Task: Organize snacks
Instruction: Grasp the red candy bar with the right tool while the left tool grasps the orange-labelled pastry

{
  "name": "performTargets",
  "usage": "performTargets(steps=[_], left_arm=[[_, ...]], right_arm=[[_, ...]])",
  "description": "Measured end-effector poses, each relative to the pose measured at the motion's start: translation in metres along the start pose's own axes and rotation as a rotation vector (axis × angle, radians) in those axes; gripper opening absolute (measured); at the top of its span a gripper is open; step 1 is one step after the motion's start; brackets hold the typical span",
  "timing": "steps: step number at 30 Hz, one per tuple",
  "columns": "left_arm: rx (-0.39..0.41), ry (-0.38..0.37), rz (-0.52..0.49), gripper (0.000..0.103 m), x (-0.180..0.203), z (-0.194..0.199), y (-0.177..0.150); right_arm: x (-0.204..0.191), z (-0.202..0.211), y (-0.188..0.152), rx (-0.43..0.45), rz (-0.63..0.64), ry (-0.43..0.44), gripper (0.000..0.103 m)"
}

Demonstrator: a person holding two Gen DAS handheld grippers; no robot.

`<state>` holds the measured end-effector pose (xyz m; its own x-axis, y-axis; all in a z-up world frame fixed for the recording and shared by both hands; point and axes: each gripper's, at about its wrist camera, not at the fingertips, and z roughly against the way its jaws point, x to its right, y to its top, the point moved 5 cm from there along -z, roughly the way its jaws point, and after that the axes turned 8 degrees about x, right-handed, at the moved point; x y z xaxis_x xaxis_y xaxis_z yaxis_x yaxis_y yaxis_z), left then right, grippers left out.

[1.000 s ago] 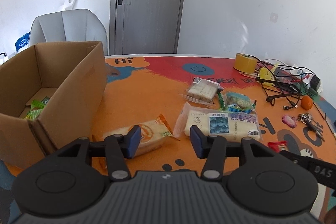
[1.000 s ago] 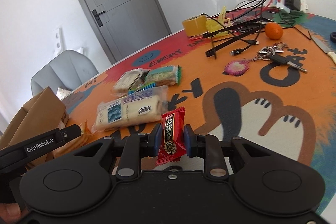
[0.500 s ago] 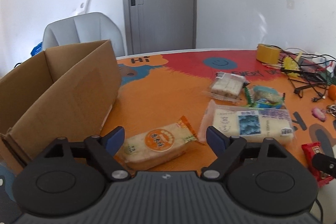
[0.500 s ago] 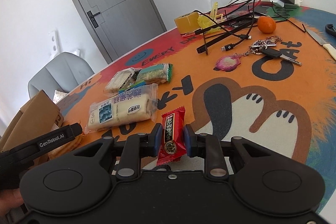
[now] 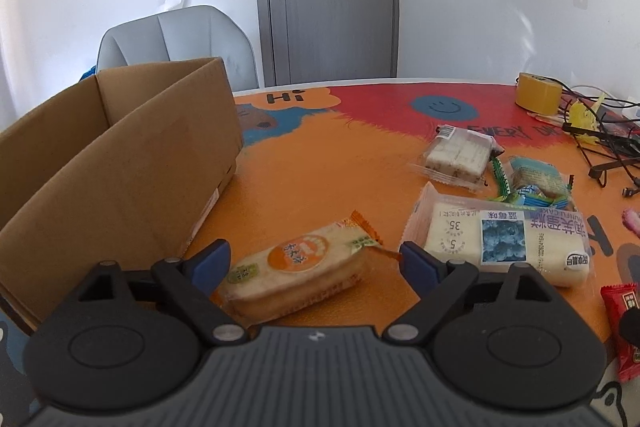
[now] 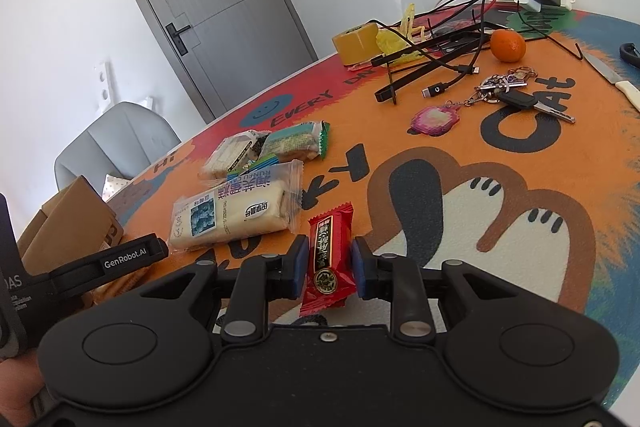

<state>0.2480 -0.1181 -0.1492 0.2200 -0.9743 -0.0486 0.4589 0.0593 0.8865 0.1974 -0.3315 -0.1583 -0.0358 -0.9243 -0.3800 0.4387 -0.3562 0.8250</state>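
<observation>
- Step in hand: pickup of the orange cake (image 5: 298,275), lying on the bench (image 5: 320,171) beside the box (image 5: 120,163).
- Left gripper (image 5: 310,265): jaws are opening, astride the cake, no contact.
- Right gripper (image 6: 330,267): red packet (image 6: 330,259) is pinched.
- Next: closure on the cake is required, then transfer to the box.

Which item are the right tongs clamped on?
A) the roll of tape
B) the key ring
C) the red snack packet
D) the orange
C: in the right wrist view, the right tongs press both pads against the red snack packet.
</observation>
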Motion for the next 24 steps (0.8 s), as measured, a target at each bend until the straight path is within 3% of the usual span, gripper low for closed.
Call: performTargets(steps=[2,5,6,7,8,9,12,24], left_arm=[[0.000,-0.005,-0.013,0.086,0.000,0.001,0.000],[0.008,-0.002,-0.020,0.074,-0.003,0.005,-0.001],[0.012,-0.004,-0.021,0.062,-0.003,0.007,-0.001],[0.012,-0.008,-0.023,0.039,-0.004,0.008,-0.001],[0.007,-0.024,-0.015,0.035,-0.005,0.010,0.000],[0.005,-0.037,-0.004,0.033,-0.006,0.011,0.000],[0.009,-0.082,0.011,0.030,-0.008,0.018,0.000],[0.072,-0.178,0.052,0.029,-0.014,0.048,0.010]], right_arm=[[-0.003,0.000,-0.001,-0.001,0.018,-0.003,0.028],[-0.010,-0.001,-0.002,0.001,0.049,0.002,0.038],[-0.012,-0.001,-0.003,0.002,0.063,-0.002,0.040],[-0.014,-0.001,-0.004,0.004,0.077,-0.007,0.041],[-0.016,-0.001,-0.005,0.007,0.090,-0.013,0.041],[-0.017,-0.001,-0.005,0.010,0.099,-0.017,0.041],[-0.016,0.000,-0.005,0.011,0.113,-0.042,0.024],[-0.038,0.015,0.002,0.048,0.083,0.034,0.024]])
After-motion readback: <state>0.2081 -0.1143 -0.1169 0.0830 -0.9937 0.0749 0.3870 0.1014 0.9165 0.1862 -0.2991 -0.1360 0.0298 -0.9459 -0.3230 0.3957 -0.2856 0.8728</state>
